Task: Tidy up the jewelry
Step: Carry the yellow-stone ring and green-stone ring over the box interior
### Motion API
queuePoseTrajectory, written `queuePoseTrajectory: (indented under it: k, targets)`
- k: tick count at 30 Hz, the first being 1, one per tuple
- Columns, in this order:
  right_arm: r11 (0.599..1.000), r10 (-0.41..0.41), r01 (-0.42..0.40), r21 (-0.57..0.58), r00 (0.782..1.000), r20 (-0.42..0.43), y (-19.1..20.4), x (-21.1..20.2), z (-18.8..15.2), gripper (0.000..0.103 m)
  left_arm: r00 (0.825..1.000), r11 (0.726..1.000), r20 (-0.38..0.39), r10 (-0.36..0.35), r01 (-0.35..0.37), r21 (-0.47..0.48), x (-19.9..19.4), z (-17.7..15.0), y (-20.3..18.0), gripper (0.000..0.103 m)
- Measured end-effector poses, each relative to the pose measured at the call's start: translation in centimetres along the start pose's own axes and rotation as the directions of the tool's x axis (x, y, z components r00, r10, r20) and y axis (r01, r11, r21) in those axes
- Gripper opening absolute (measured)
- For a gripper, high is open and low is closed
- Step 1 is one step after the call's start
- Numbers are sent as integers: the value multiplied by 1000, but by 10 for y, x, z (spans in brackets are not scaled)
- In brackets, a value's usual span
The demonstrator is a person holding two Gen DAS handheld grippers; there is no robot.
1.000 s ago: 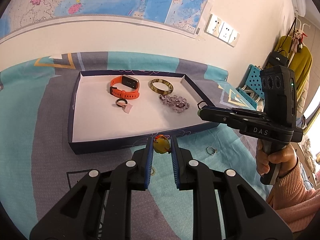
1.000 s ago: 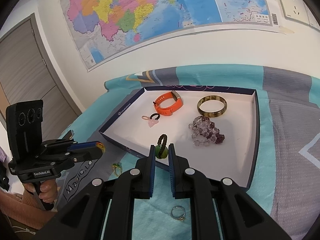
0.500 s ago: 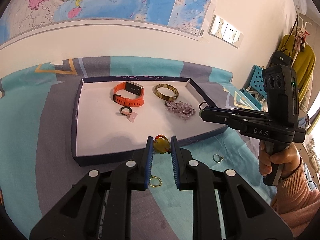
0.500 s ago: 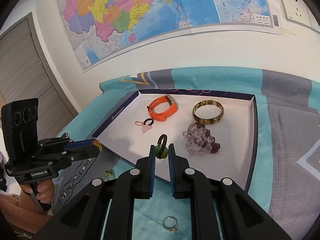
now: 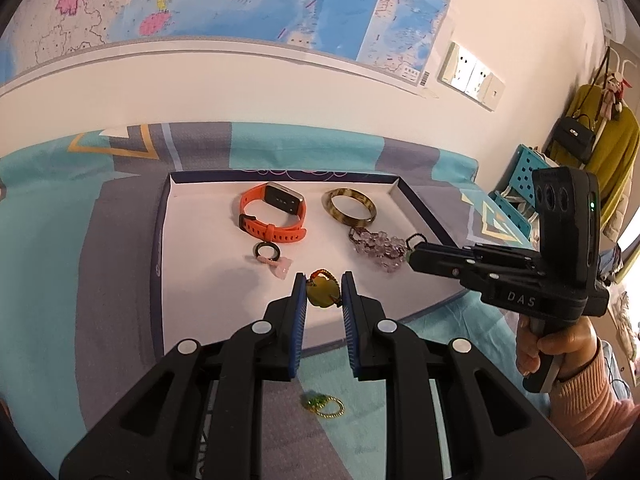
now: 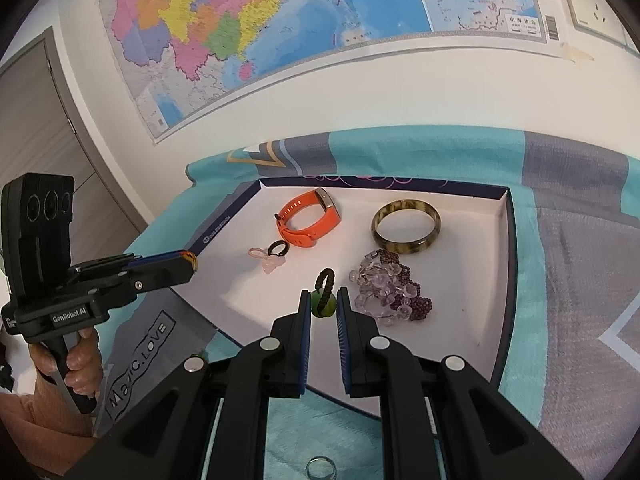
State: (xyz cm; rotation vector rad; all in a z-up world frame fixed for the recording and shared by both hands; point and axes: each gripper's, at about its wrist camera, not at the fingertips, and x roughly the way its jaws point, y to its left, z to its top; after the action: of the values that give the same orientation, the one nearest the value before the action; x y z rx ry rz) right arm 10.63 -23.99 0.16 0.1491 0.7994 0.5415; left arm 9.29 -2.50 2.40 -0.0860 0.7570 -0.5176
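Observation:
A shallow navy box with a white floor (image 5: 208, 264) (image 6: 452, 344) lies on the cloth. In it are an orange watch (image 5: 276, 212) (image 6: 310, 220), a brown bangle (image 5: 350, 207) (image 6: 406, 226), a clear and purple bead bracelet (image 5: 378, 245) (image 6: 390, 294) and a dark ring with a pink charm (image 5: 270, 256) (image 6: 276, 254). My left gripper (image 5: 323, 294) is shut on a yellow pendant with a red cord (image 5: 322, 294), over the box's front part. My right gripper (image 6: 323, 304) is shut on a green bead with a black cord loop (image 6: 324, 300), over the box floor.
A gold ring with a green stone (image 5: 324, 404) lies on the cloth below my left gripper. A silver ring (image 6: 320, 470) lies on the cloth under my right gripper. The patterned teal and grey cloth (image 5: 80, 280) covers the surface. A wall with a map stands behind.
Both grippers have moved forward over the box, each still holding its piece. The box and its contents now look nearer.

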Motion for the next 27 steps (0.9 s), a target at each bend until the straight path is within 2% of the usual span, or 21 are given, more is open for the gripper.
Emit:
queuePoseTrajectory:
  k: [27]
  targets:
    - [1000,-21,22,5,998,-57,-7,27,6,11,993,997,-88,74,-76,-21,44,10,12,18]
